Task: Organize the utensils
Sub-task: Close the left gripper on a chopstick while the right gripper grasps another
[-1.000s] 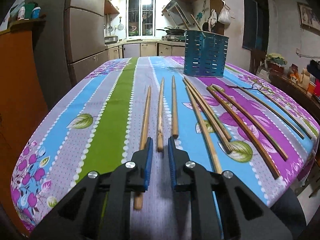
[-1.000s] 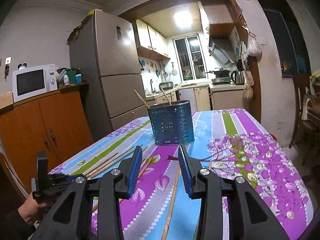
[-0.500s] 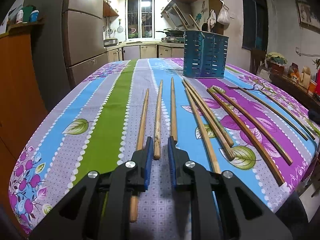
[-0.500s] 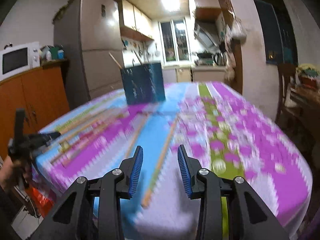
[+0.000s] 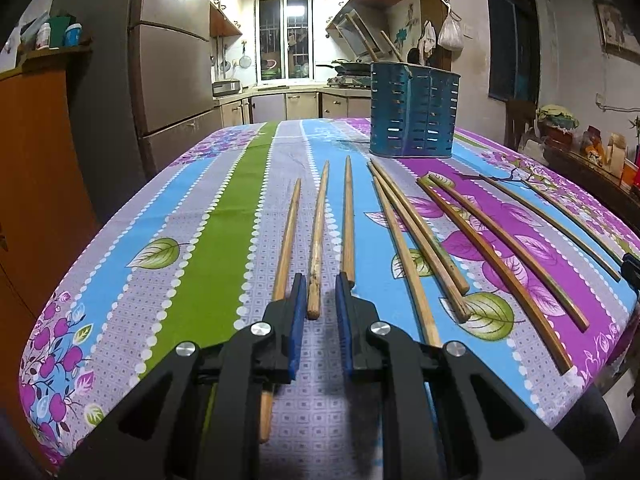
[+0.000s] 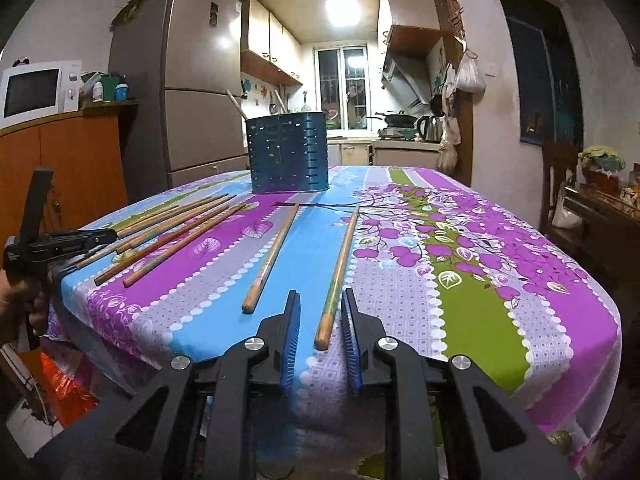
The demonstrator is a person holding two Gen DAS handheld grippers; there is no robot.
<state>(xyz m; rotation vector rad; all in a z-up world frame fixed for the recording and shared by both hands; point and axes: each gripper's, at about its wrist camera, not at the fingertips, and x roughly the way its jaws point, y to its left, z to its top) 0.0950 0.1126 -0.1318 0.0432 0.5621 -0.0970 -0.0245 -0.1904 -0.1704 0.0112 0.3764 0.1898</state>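
Note:
Several wooden chopsticks lie spread on the striped floral tablecloth [image 5: 224, 216]. A blue slotted utensil holder [image 5: 414, 110] stands at the far end with a few sticks in it; it also shows in the right wrist view [image 6: 287, 152]. My left gripper [image 5: 321, 280] is open low over the table, its jaws on either side of the near end of one chopstick [image 5: 316, 248], not touching it. My right gripper [image 6: 320, 300] is open, its jaws on either side of the near end of a greenish chopstick [image 6: 338, 272] by the table edge.
More chopsticks [image 5: 496, 256] lie to the right of the left gripper. Another chopstick [image 6: 272, 254] lies left of the right gripper. The left gripper and hand show at the left edge [image 6: 40, 244]. A fridge [image 6: 192, 92], orange cabinet and chairs surround the table.
The left gripper moved forward and lower so the middle chopstick's end sits between its jaws. The right gripper swung round and dropped to the table edge, straddling the greenish chopstick.

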